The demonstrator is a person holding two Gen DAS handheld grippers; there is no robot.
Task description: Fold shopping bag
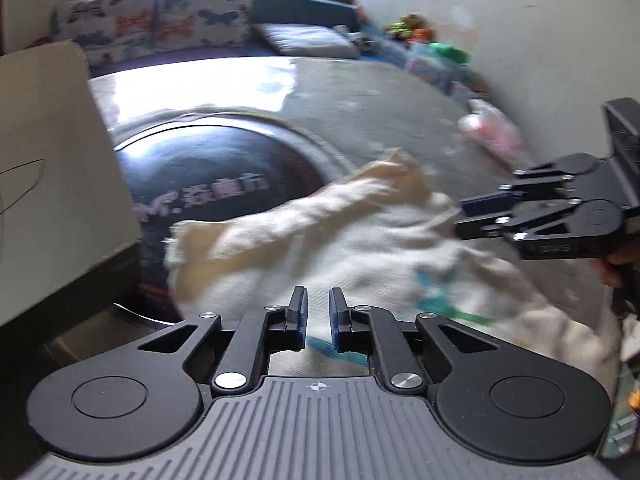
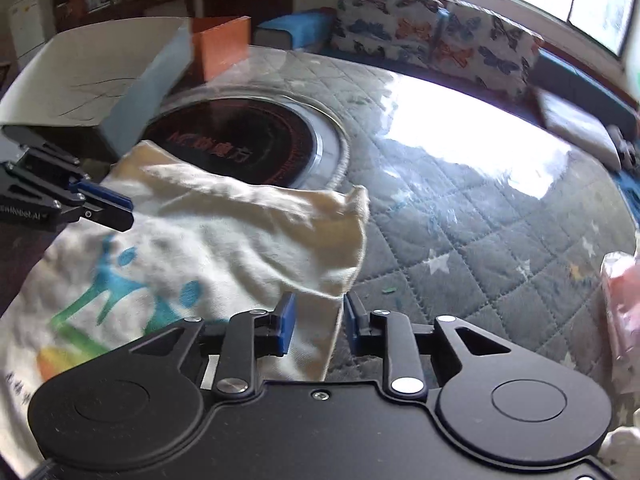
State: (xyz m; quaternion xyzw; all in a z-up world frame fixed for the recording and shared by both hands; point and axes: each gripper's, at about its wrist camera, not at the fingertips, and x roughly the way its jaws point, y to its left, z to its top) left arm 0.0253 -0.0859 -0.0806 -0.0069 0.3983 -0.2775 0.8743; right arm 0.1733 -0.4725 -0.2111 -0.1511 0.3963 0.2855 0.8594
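Observation:
A cream cloth shopping bag (image 1: pixel 320 240) with a blue and green print lies crumpled on the grey quilted table cover, partly over a black round cooktop. My left gripper (image 1: pixel 319 312) sits over the bag's near edge with its jaws almost together. The right wrist view shows the left gripper (image 2: pixel 126 212) pinching the bag (image 2: pixel 220 240) at its left edge. My right gripper (image 2: pixel 320 320) has its jaws apart, with the bag's right edge lying between them and clear of the right pad. From the left wrist the right gripper (image 1: pixel 460 220) meets the bag's far right side. The bag is blurred.
A pale cardboard box (image 1: pixel 48 160) stands at the left, against the black round cooktop (image 2: pixel 240 144). An orange box (image 2: pixel 222 48) is behind it. A pink packet (image 2: pixel 624 312) lies at the right on the quilted cover (image 2: pixel 480 240). Butterfly cushions (image 1: pixel 160 12) line the far side.

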